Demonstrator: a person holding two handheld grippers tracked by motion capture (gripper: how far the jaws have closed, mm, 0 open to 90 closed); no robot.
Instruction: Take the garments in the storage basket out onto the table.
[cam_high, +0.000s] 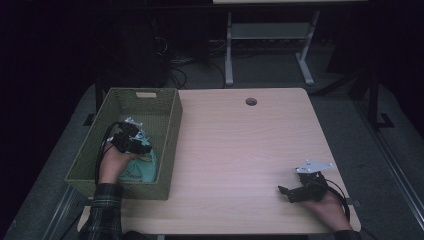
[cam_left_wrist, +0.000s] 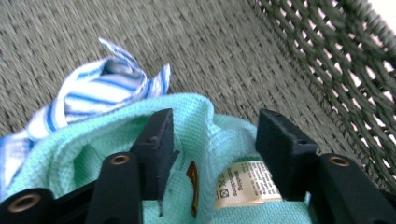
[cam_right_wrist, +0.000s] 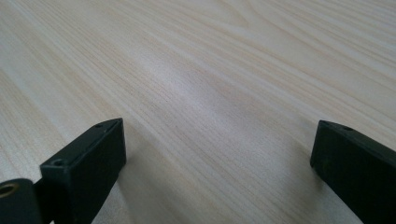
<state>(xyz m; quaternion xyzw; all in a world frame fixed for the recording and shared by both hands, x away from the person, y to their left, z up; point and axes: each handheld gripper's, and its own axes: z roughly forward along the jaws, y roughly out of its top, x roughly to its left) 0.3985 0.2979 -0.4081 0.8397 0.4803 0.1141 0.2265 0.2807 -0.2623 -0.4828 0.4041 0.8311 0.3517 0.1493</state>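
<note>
Table takes most of the high view, light wood, w/ a round cable hole at approx 12 o'clock near the far edge. Green woven basket sits along the table's 9 o'clock side. Inside, at the near end, lies a mint-green cloth w/ a blue-and-white striped cloth bunched just beyond it, toward 11 o'clock in the left gripper view.

Left gripper is down in the basket, jaws spread apart w/ a ridge of mint cloth and its care label between them; pads stand clear of the fabric, so released, not clamped. Right gripper rests at approx 4 o'clock on the table, jaws wide, nothing between them but bare wood.

Step in hand, as I judge it: reaching into the basket to pick the mint cloth. Next move calls for lowering a bit more, then closing on the raised fold, not on the label alone, then lifting clear of the basket wall w/o dragging the striped cloth along.

Hard to tell: how much of the striped cloth lies under the mint one; high view is dim, the hand covers part of the cloth. Label text is too blurred to read.
</note>
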